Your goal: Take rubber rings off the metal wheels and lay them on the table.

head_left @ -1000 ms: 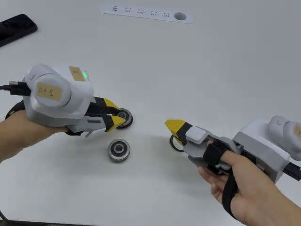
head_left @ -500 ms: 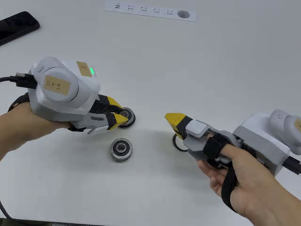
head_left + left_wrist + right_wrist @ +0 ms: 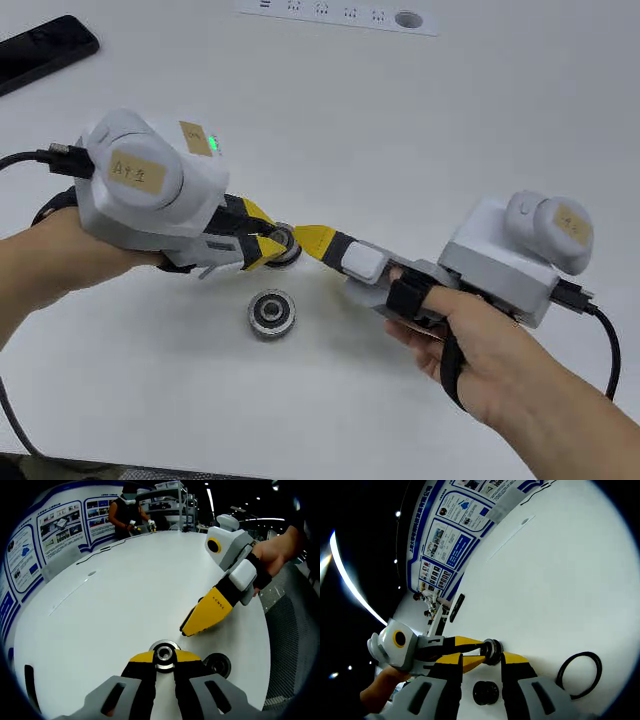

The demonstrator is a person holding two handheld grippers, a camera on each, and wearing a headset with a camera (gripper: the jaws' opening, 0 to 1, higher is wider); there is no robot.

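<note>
The left gripper [image 3: 266, 243] pinches 1 metal wheel [image 3: 164, 653]; the right gripper [image 3: 492, 661], jaws parted and empty, noses up to it, 1 rubber ring [image 3: 580, 675] beside its right jaw.

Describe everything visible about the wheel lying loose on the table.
The loose wheel is small and round: a black outer band, seemingly its rubber ring, around silvery metal with a dark centre hole. It lies flat on the white table, touched by nothing, just on the person's side of the left gripper, whose fingers hold a second wheel.
</note>
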